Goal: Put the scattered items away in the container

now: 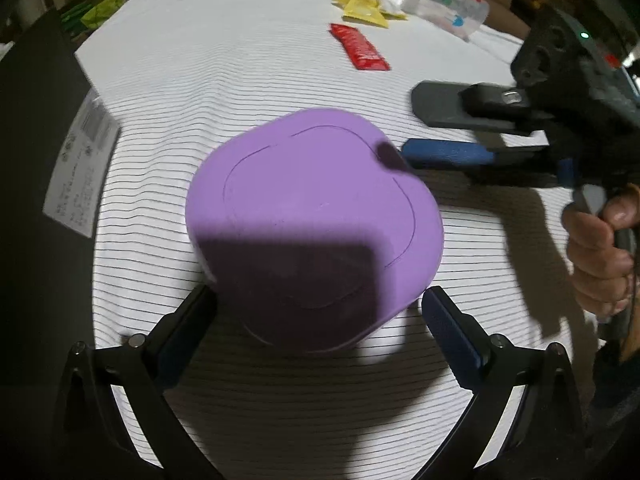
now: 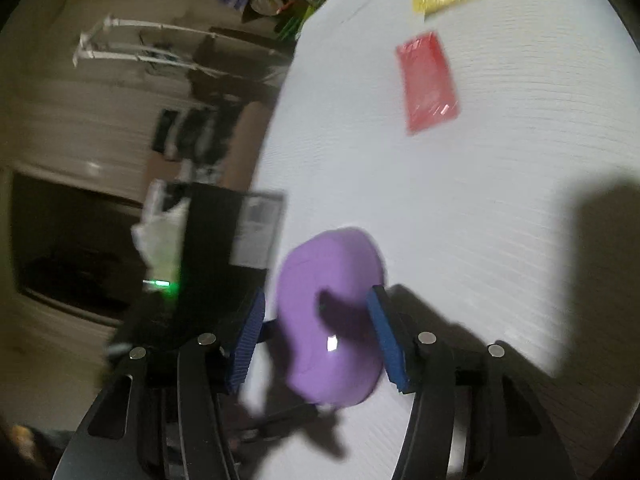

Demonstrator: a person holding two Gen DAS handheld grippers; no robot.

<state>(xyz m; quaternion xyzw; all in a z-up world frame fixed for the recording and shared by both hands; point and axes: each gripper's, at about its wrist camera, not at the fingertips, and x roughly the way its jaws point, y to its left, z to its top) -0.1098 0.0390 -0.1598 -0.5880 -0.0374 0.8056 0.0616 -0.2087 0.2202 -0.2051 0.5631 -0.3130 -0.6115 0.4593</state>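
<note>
Purple lid (image 1: 312, 216): smooth plastic or silicone, satin, small glare spot seen. Cloth on table (image 1: 240, 80): white woven fabric, thin dark stripes, matt. Red sachet (image 1: 359, 47) and yellow sachets (image 1: 366, 10): glossy foil-like film. Cup (image 1: 448, 0): clear plastic. Right tongs (image 1: 416, 130) pads: blue, ribbed, rubbery.

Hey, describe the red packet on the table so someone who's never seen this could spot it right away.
Start at the striped white tablecloth with the big purple container in the middle. Look beyond it toward the far edge, short of the clear plastic cup. The red packet lies flat there alone, a long rectangle, unlike the crumpled yellow packets heaped behind it.
</note>
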